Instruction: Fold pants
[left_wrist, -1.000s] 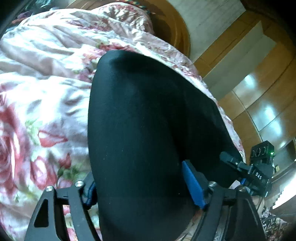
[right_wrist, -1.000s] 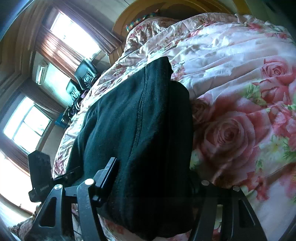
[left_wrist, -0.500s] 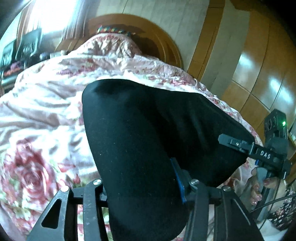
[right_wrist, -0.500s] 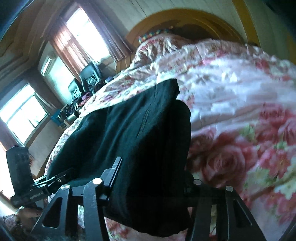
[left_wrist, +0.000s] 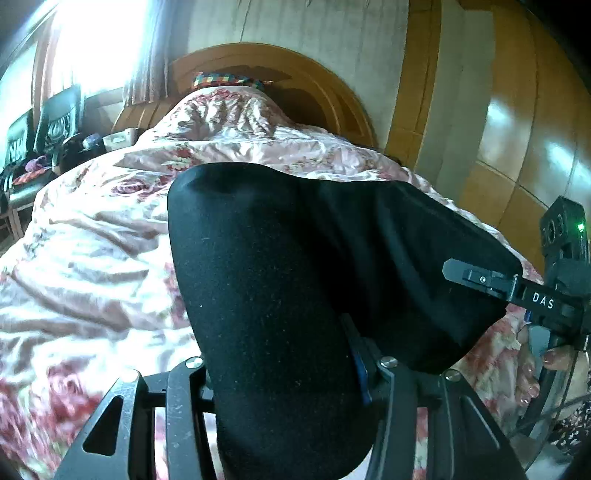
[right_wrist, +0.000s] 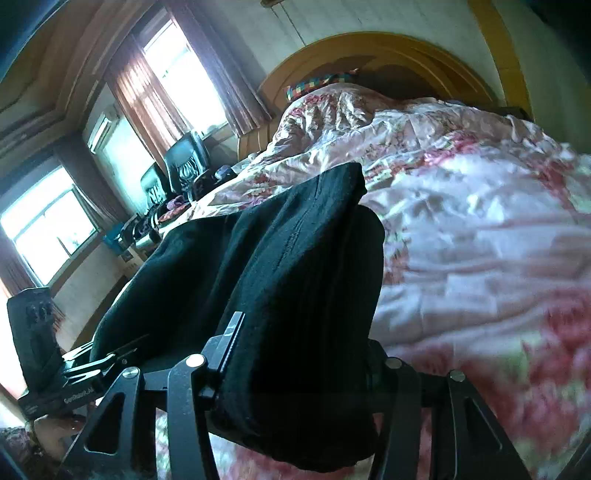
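Black pants (left_wrist: 280, 266) lie folded over on a floral bedspread (left_wrist: 85, 258). My left gripper (left_wrist: 284, 373) is shut on the near edge of the pants, which fill the space between its fingers and hang over them. My right gripper (right_wrist: 295, 373) is shut on the other near corner of the pants (right_wrist: 295, 280). The right gripper also shows at the right of the left wrist view (left_wrist: 480, 277), and the left gripper at the lower left of the right wrist view (right_wrist: 92, 362). The fingertips are hidden by cloth.
A wooden headboard (left_wrist: 295, 77) and pillow end stand at the far side of the bed. Black chairs (right_wrist: 181, 166) and cluttered items stand by the windows on the left. Wooden wardrobe panels (left_wrist: 517, 147) stand to the right.
Both grippers have lifted and tilted up with the near edge of the pants; the views now show more of the headboard, windows and wall than one second ago.
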